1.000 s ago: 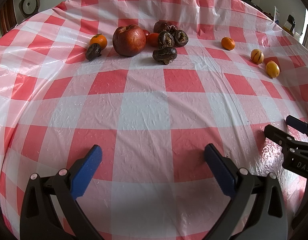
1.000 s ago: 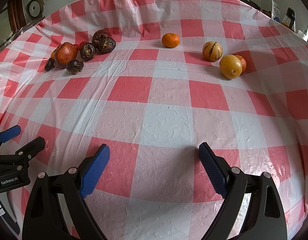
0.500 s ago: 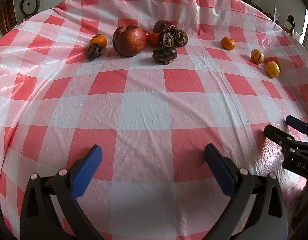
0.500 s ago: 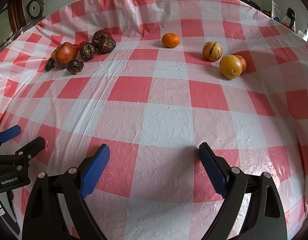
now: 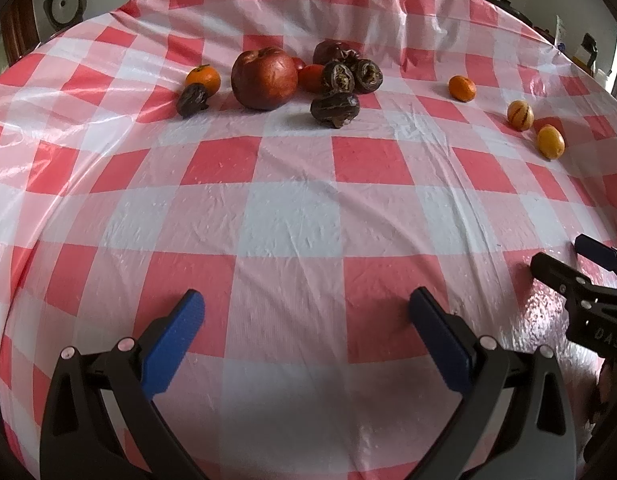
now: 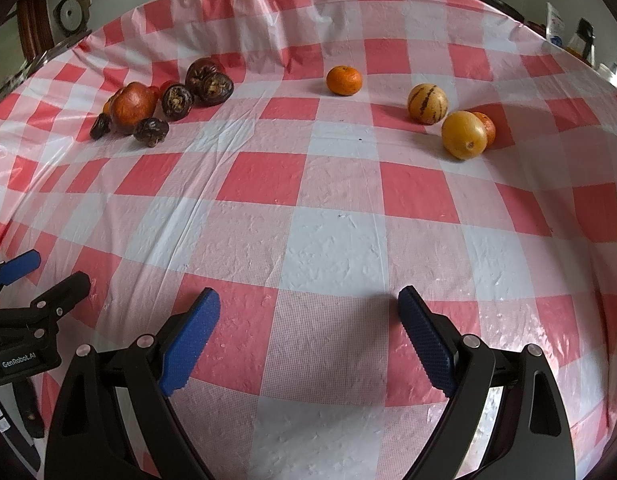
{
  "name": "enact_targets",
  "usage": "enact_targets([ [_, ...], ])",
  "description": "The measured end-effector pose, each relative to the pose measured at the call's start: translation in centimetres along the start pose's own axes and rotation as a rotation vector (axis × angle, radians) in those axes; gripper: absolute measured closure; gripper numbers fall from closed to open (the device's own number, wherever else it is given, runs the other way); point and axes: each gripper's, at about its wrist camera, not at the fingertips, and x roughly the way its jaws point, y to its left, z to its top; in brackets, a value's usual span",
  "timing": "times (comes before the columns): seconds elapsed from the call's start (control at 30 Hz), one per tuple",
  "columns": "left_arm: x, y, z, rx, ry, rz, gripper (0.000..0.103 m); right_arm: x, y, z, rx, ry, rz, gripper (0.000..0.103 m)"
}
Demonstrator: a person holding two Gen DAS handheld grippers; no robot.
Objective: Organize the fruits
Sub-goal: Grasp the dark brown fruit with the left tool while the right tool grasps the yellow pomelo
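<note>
Fruits lie on a red and white checked tablecloth (image 5: 292, 216). At the far left is a cluster: a large red apple (image 5: 264, 79), several dark wrinkled fruits (image 5: 335, 107), a small orange (image 5: 203, 79) and a red tomato (image 5: 310, 77). To the right are a mandarin (image 6: 344, 80), a striped yellow fruit (image 6: 427, 103), a plain yellow fruit (image 6: 464, 135) and a small orange (image 6: 486, 126) behind it. My left gripper (image 5: 304, 320) is open and empty near the front edge. My right gripper (image 6: 306, 320) is open and empty beside it.
The cloth (image 6: 328, 240) is wrinkled and drapes over the table's edges. The right gripper shows at the right edge of the left wrist view (image 5: 580, 276). The left gripper shows at the left edge of the right wrist view (image 6: 28, 284). Room clutter stands beyond the far edge.
</note>
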Motion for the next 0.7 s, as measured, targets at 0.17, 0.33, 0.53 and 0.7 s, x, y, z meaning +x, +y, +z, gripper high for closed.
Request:
enact_targets([
  [0.17, 0.1, 0.0, 0.5, 0.015, 0.025, -0.023, 0.001, -0.6, -1.4, 0.7, 0.058, -0.04, -0.035, 0.016],
  [0.33, 0.3, 0.2, 3.4, 0.0, -0.064, -0.033, 0.001, -0.5, -5.9, 2.6, 0.171, -0.115, -0.089, 0.016],
  [0.53, 4.0, -0.3, 8.7, -0.06, -0.079, -0.046, 0.002, 1.0, -11.1, 4.8, 0.304, -0.137, -0.085, 0.016],
  [0.7, 5.4, -1.2, 11.1, -0.054, -0.09, -0.05, 0.002, 2.3, -13.0, 6.3, 0.34, -0.144, -0.03, 0.016],
])
